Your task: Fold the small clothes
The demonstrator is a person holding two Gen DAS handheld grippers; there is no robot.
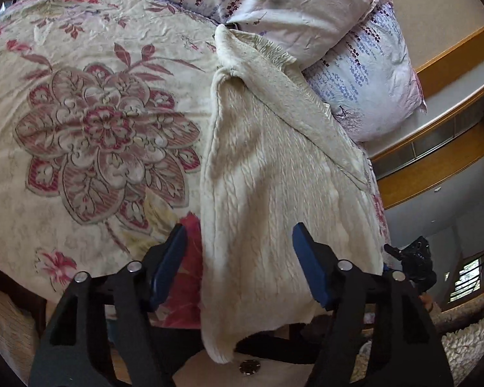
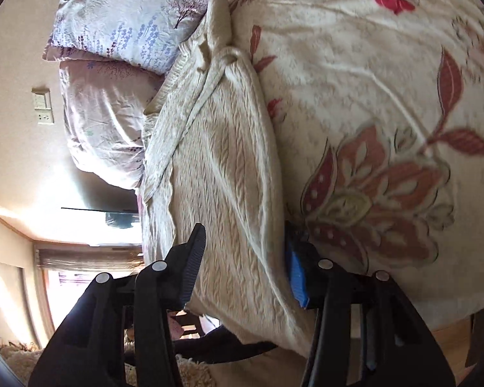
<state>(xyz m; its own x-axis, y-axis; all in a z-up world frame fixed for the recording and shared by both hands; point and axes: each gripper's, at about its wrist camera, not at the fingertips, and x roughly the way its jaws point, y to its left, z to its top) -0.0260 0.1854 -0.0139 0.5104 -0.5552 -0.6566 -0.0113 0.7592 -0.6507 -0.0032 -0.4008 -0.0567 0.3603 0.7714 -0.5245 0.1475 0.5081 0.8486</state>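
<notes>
A cream cable-knit sweater [image 1: 267, 174] lies lengthwise on the floral bed cover, folded in on itself, its near hem hanging over the bed edge. It also shows in the right wrist view [image 2: 222, 174]. My left gripper [image 1: 238, 264] is open, its blue pads [image 1: 167, 264] standing either side of the sweater's near end without closing on it. My right gripper [image 2: 245, 264] is also open, its jaws straddling the sweater's near end, with the blue pad [image 2: 297, 277] against the folded edge.
The floral bed cover [image 1: 96, 113] spreads beside the sweater [image 2: 387, 129]. Two lilac-patterned pillows [image 1: 364, 74] lie at the head of the bed [image 2: 119, 32]. A shaggy rug [image 2: 19, 361] and wooden floor lie below the bed edge.
</notes>
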